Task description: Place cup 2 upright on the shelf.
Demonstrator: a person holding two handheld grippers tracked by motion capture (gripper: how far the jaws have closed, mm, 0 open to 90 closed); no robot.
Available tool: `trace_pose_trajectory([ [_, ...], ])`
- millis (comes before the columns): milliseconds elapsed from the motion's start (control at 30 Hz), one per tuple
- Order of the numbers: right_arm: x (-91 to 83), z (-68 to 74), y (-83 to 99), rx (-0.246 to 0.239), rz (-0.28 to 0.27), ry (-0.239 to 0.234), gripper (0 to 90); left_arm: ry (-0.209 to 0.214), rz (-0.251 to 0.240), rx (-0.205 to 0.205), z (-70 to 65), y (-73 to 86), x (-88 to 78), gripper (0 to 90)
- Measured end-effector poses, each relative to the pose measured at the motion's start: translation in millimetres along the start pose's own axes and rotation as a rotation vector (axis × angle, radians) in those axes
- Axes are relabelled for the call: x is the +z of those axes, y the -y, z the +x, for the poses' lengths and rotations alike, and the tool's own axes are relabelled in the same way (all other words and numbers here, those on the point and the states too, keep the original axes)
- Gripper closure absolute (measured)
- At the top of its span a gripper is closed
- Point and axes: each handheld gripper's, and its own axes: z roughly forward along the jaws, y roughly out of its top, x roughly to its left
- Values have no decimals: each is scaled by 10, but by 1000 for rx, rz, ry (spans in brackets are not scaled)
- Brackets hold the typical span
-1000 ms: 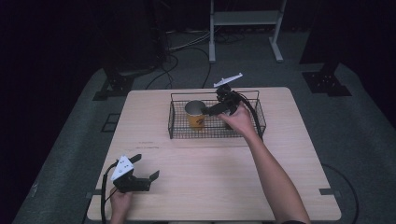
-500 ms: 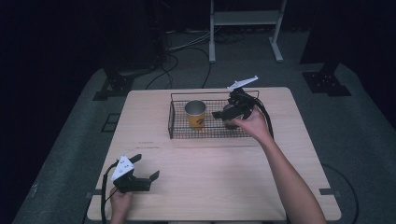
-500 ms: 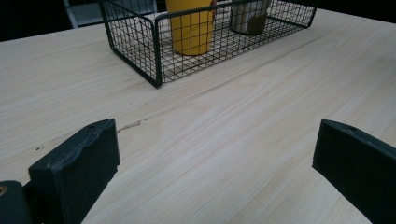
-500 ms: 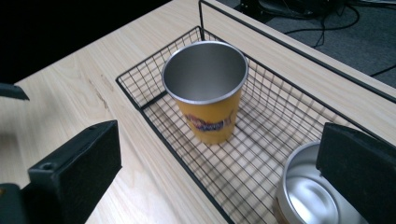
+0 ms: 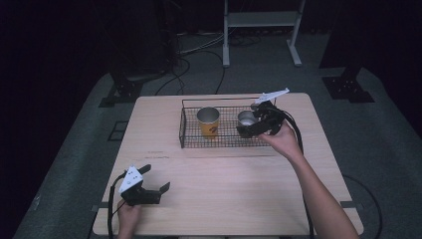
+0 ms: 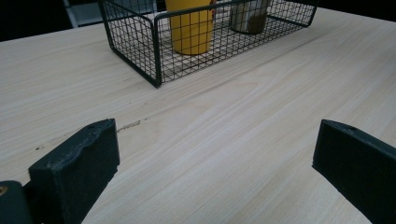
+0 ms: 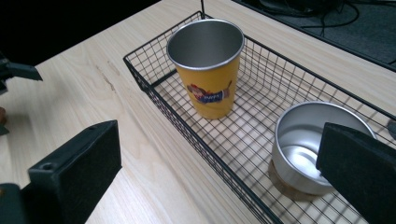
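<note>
A black wire basket [image 5: 183, 130] stands on the far middle of the wooden table [image 5: 239, 189]. Inside it a yellow metal cup [image 5: 208, 122] stands upright at the left, and a short silver cup [image 5: 245, 118] at the right. My right gripper [image 5: 247, 129] hovers open over the basket's near right rim, just beside the silver cup and holding nothing. In the right gripper view the silver cup [image 7: 308, 149] sits by the right jaw, the yellow cup [image 7: 210, 70] farther off. My left gripper [image 5: 157, 178] rests open on the table's near left, empty, facing the basket [image 6: 154, 46].
Bare wood stretches between the basket and the table's front edge. A white metal stand [image 5: 261, 20] and loose cables [image 5: 199, 47] lie on the dark floor behind the table. The left gripper's jaw tip [image 7: 16, 71] shows at the far left of the right gripper view.
My right gripper has drawn back to the right, away from the yellow cup, and the silver cup now shows uncovered in the basket. The left gripper has stayed put.
</note>
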Motion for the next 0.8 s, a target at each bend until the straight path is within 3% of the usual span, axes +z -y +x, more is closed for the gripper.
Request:
trace_pose_trajectory([
  [800,-282,8,517,16,-6,-2,0,-1,3,-3,-2,-4,-2,0],
])
